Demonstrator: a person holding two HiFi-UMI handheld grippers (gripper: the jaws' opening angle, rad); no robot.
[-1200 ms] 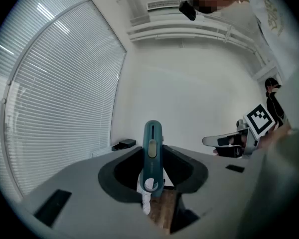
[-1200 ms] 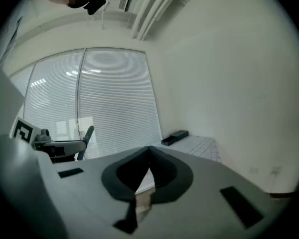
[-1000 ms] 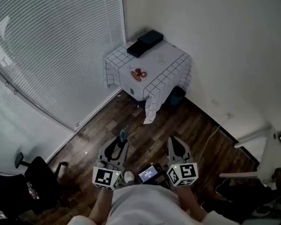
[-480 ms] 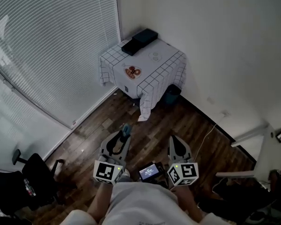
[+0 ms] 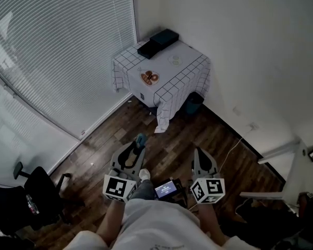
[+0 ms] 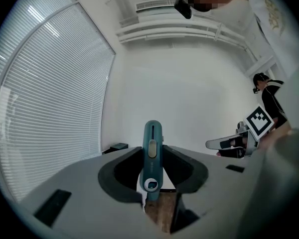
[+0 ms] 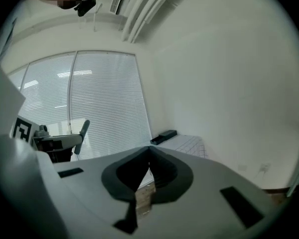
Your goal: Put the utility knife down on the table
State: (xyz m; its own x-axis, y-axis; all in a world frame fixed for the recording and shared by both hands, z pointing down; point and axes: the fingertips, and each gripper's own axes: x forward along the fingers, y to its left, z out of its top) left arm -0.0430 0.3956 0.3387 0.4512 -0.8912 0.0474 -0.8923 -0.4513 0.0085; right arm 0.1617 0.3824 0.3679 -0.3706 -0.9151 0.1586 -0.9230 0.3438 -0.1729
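A teal utility knife [image 6: 152,153] stands upright between the jaws of my left gripper [image 6: 153,159], which is shut on it. From the head view the knife [image 5: 141,140] sticks out past the left gripper [image 5: 136,151], held level over the wooden floor. My right gripper [image 5: 200,159] is beside it with its jaws together and nothing in them; its tips [image 7: 149,151] meet. The table [image 5: 189,71], under a white grid-pattern cloth, stands far ahead in the corner, well apart from both grippers. From the right gripper view the left gripper [image 7: 60,142] and the knife [image 7: 83,130] show at the left.
On the table are two black boxes [image 5: 157,43], a plate with something brown [image 5: 149,78] and a small dish [image 5: 175,60]. A teal bin [image 5: 194,104] sits under it. An office chair [image 5: 41,194] stands at the left by the blinds. A white cable [image 5: 235,152] lies on the floor.
Both grippers have moved a little forward over the floor toward the table. A foot now shows between them. The knife stays in the left grip.
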